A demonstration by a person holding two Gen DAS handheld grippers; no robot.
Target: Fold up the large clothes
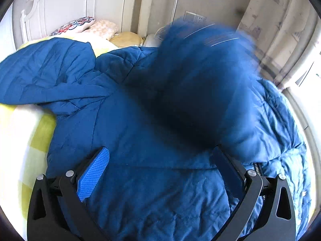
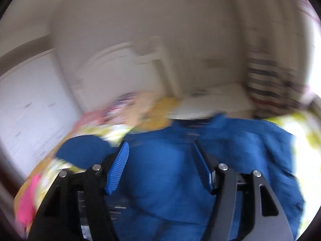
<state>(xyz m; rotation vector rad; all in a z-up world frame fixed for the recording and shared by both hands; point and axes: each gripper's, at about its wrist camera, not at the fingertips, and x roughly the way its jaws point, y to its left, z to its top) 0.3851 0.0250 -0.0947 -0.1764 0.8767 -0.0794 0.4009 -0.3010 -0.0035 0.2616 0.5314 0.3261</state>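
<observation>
A large blue padded jacket lies spread over the bed. Its hood lies at the upper left, and a zipper shows at the right. A blurred blue part of the jacket is up in the air at upper centre. My left gripper is open and empty just above the jacket. In the right wrist view the frame is motion-blurred; my right gripper is open and empty above the same jacket.
A yellow-and-white checked bedsheet covers the bed. Pillows lie by the white headboard. A grey wall with a socket and a striped curtain stand behind. A pink item lies at the bed's left edge.
</observation>
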